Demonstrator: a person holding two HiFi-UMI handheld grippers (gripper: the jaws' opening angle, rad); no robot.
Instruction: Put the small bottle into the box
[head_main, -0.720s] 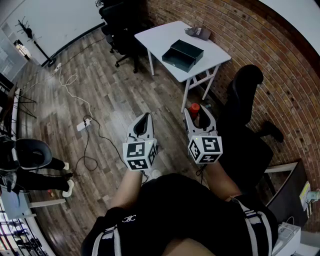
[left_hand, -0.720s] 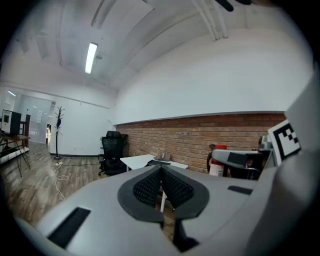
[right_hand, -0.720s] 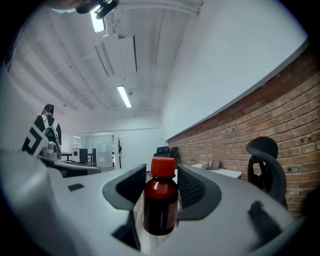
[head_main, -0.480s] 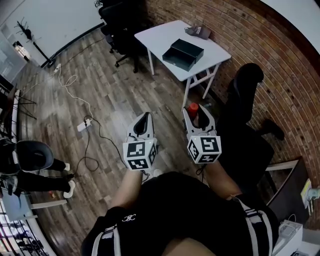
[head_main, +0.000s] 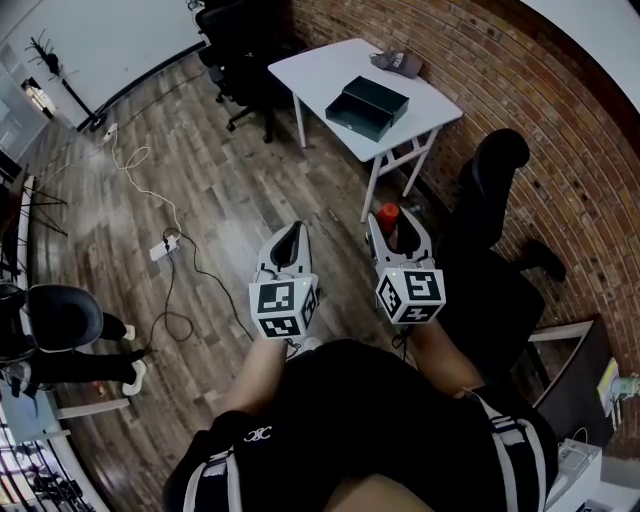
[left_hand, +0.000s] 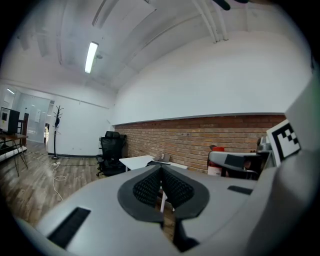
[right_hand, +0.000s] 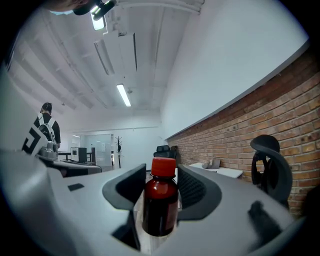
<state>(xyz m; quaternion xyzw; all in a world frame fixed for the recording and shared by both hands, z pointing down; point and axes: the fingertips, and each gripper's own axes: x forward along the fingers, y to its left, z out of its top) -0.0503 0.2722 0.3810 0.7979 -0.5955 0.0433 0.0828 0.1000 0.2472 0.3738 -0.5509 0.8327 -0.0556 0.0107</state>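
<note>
Upright, the small bottle (right_hand: 161, 202) sits clamped in the right hand-held gripper (right_hand: 160, 175), up in the air and well apart from the open box (head_main: 366, 108) on the white counter (head_main: 310, 72); the left hand-held gripper (left_hand: 161, 172) is pinched together, empty.

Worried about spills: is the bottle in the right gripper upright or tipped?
Upright: the bottle stands vertical in the right gripper, red cap on top, jaws closed on its sides.

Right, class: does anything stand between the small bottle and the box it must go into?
Nothing visible does. The small bottle sits clamped in the right gripper; only wooden floor lies between it and the white table, where the box lies open. The black chair stands aside.
</note>
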